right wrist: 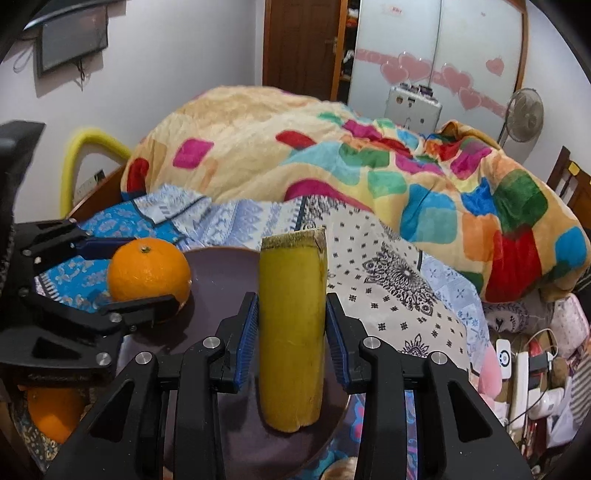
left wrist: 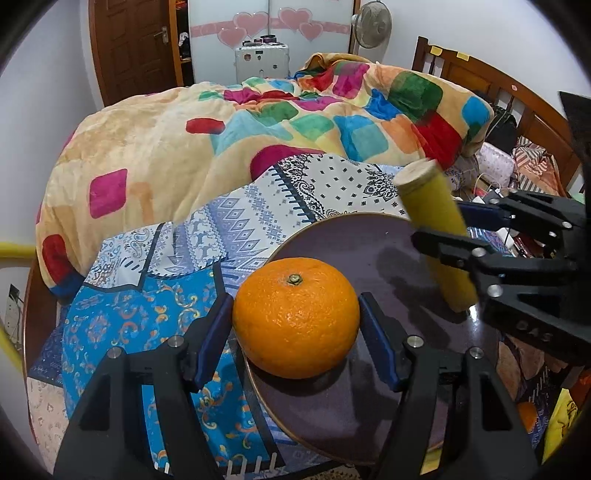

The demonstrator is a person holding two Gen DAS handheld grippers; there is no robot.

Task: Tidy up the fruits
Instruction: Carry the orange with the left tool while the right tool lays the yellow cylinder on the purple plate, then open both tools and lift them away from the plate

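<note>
Both fruits over the plate (left wrist: pixel 369 236) now: left gripper (left wrist: pixel 295 317) jaws clamp the orange (left wrist: pixel 295 317), right gripper (right wrist: pixel 291 332) jaws pinch the banana piece (right wrist: pixel 290 332), release looks next.

Bedroom interior, artificially lit.
White walls; brown wooden door (left wrist: pixel 136 48) at 11 o'clock; heart-decorated wardrobe (left wrist: pixel 269 26) at 12; standing fan (left wrist: pixel 371 24), wooden headboard (left wrist: pixel 509 92) at 2; colourful quilt (left wrist: pixel 221 122) centre.
</note>
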